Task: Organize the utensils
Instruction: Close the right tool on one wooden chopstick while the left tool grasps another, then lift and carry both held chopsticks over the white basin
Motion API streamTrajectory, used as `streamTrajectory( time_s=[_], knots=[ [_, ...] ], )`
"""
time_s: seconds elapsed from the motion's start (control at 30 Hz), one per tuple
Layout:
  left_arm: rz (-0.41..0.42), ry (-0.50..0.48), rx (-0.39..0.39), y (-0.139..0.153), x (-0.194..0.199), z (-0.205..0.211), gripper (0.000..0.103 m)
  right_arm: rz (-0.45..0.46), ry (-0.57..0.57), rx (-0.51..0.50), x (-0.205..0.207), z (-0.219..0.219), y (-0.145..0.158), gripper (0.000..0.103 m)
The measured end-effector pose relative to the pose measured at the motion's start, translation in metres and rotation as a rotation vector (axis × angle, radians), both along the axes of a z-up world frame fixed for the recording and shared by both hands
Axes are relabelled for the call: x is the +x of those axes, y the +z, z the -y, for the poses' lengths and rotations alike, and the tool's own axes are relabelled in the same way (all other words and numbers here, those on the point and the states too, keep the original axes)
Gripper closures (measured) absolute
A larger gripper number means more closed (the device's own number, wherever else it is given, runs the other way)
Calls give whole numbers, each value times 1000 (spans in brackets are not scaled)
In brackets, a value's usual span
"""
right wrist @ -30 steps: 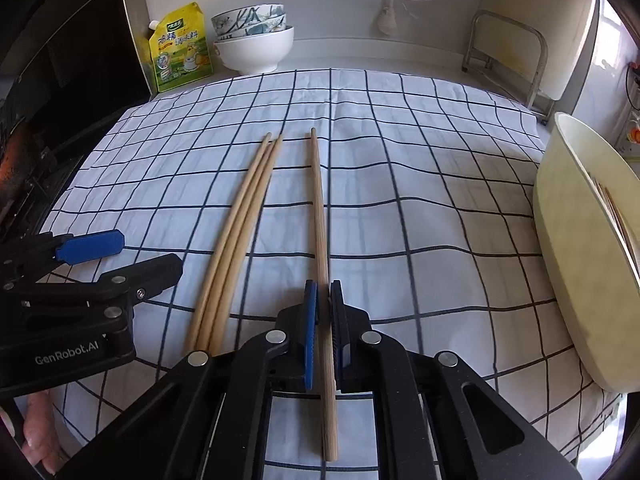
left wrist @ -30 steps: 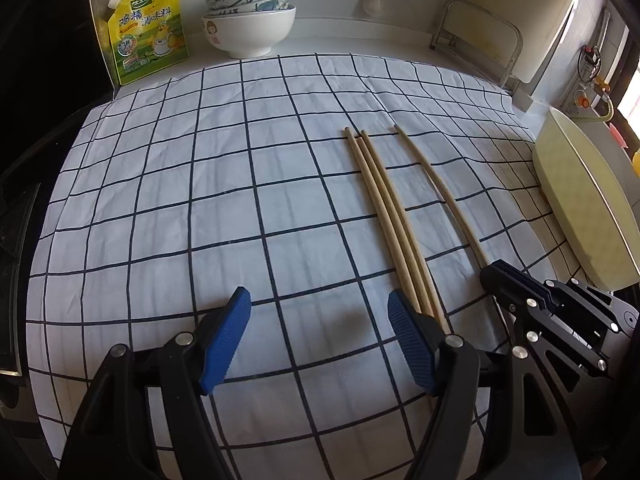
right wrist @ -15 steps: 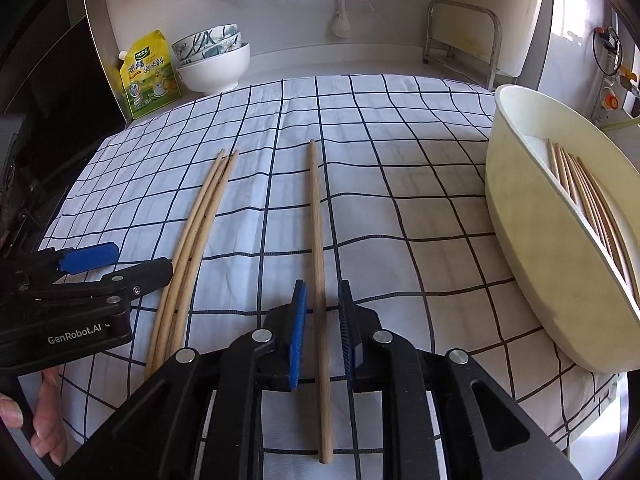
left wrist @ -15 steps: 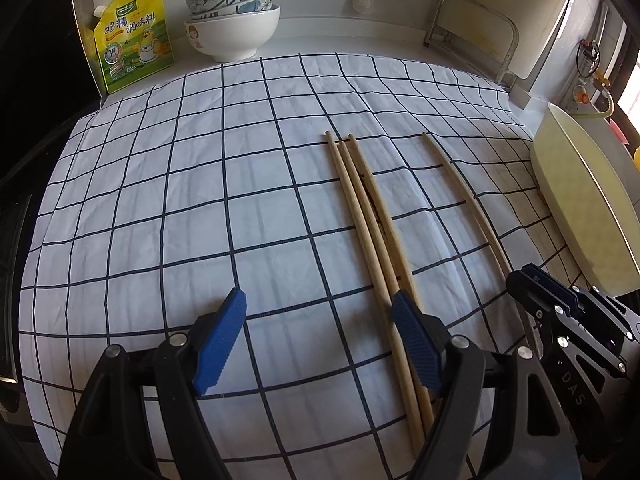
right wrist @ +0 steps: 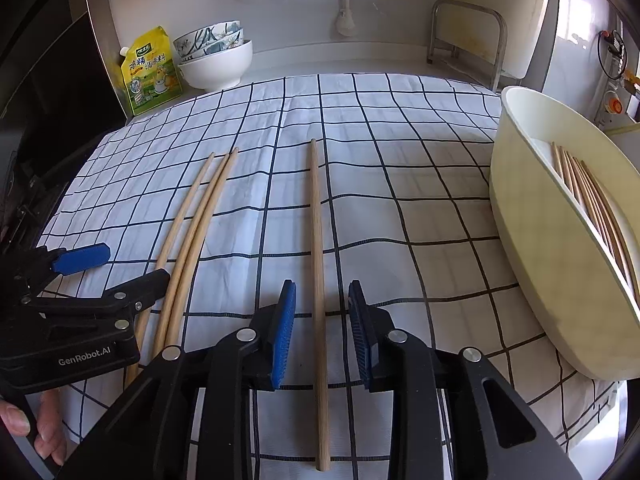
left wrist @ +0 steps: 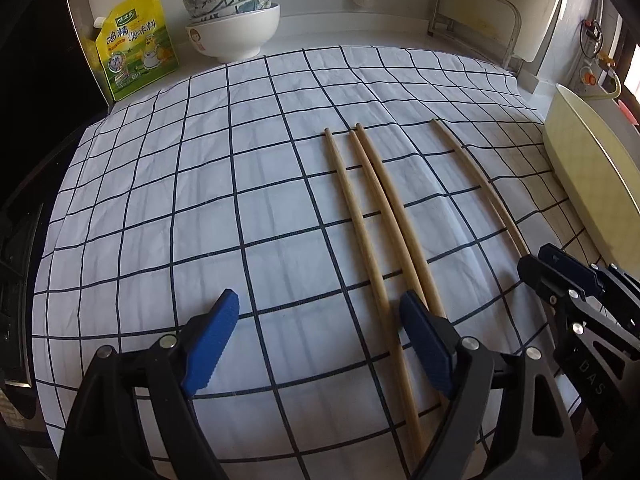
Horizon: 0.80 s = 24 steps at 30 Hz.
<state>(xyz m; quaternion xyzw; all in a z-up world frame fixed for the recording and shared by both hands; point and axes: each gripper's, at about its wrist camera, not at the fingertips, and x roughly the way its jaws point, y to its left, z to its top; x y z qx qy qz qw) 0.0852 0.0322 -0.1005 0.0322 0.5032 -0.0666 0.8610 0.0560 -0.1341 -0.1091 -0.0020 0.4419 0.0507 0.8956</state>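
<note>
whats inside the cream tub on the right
In the right wrist view, the tub holds a row of chopsticks lying side by side. Its near wall hides their near ends and most of the floor.

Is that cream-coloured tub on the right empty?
No, the right wrist view shows several wooden chopsticks already lying inside the cream tub.

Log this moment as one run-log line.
left claw: open, over cloth | right claw: open, straddling single chopstick | three chopsticks on cloth | tray: chopsticks inside
</note>
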Motion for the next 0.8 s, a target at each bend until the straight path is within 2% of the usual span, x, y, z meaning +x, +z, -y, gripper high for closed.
streamTrajectory(
  time_s=[0.2, 0.37, 0.43, 0.47, 0.5, 0.6, 0.8],
  knots=[
    [16, 16, 2, 0, 9, 3, 24, 2, 4, -47, 6, -4, -2, 77],
    [36, 4, -4, 3, 9, 5, 44, 3, 18, -88, 9, -11, -3, 77],
    [43, -2, -9, 4, 7, 7, 53, 1, 30, -80, 9, -12, -3, 83],
    [46, -6, -11, 5, 6, 8, 59, -1, 34, -80, 9, -13, -3, 86],
    [48, -12, -14, 5, 5, 8, 67, -2, 35, -84, 9, -14, -3, 94],
    [36, -30, -26, 6, 5, 10, 92, -7, 37, -73, 10, -15, -2, 96],
    [-2, -36, -68, 8, 4, 4, 96, -16, 41, -4, 7, -15, 1, 96]
  ],
)
